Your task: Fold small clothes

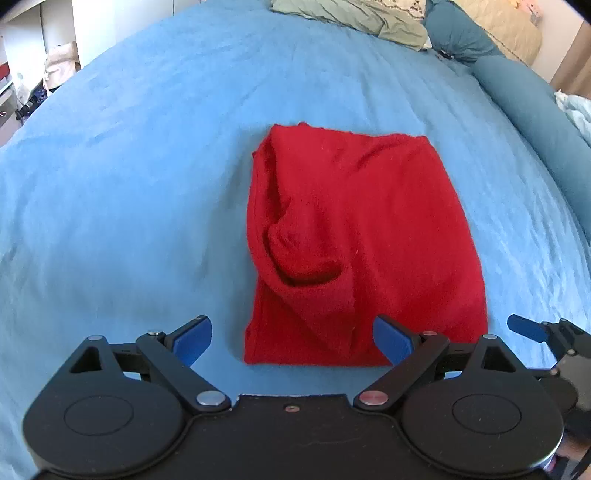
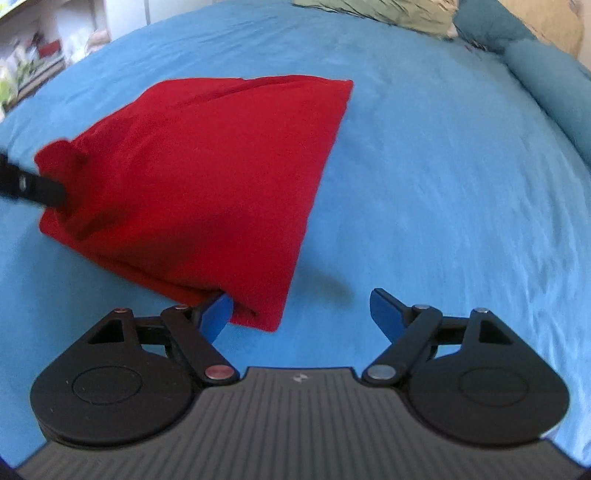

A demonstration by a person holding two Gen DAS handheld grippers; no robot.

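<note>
Left gripper (image 1: 291, 341): jaws wide, empty, at folded red knit garment's (image 1: 354, 240) near edge.
Right gripper (image 2: 303, 312): jaws wide, empty, left finger tucked at near-right corner.
Risk: that finger may snag cloth and drag the fold open on the blue bedsheet (image 1: 129, 184).

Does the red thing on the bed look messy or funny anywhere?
A little. The folded red knit garment lies on the blue bedsheet, but its left side bunches into a lumpy pocket-like pucker instead of lying flat. Both hand-held grippers are open at its near edge.

bedroom at home | blue bedsheet (image 1: 147, 166) | pillows (image 1: 517, 37) | crumpled green bedding (image 1: 351, 18)
</note>
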